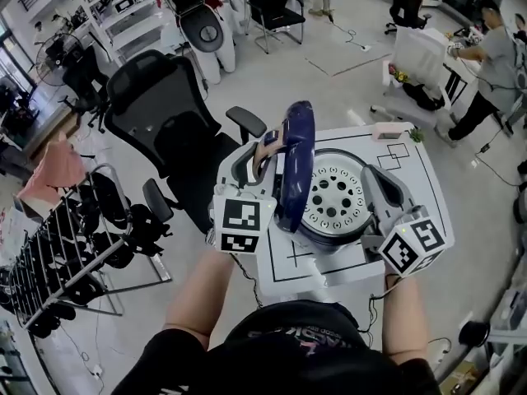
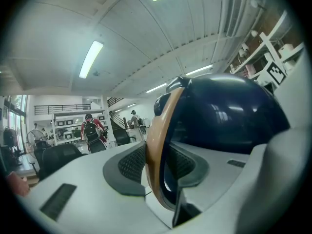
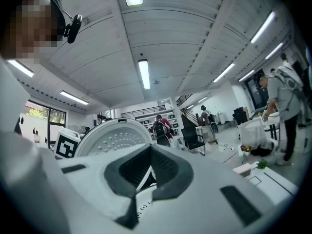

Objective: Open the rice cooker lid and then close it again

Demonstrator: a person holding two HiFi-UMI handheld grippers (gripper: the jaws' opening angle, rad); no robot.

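**A:** Where does the lid (image 1: 295, 159) lie from the fingers?

**B:** Directly between those of the left gripper (image 2: 158, 168). Its pads (image 2: 127, 164) are clamped on the lid's tan rim band (image 2: 157, 130), which runs edge-on through them and climbs up and away from the fingertips.

**A:** And the right gripper (image 3: 148, 167)?

**B:** Its fingers are pressed together on nothing. The lid stands ahead of them and a little to their left, near but apart, with its perforated inner plate (image 3: 114, 138) turned toward them.

**A:** So which hand is nearer?

**B:** The left, since it already has the rim. Closing probably means swinging that rim over toward the right gripper's side and down onto the rice cooker (image 1: 328, 237), which sits below both sets of fingers on the white table (image 1: 428, 179).

**A:** How does the lid look?

**B:** It has a glossy dark blue shell (image 2: 224, 116), domed, and it is propped nearly upright. The plate on its inner face is pale and round, dotted with rings of small holes. The head view shows it fully raised, so the opening half seems done
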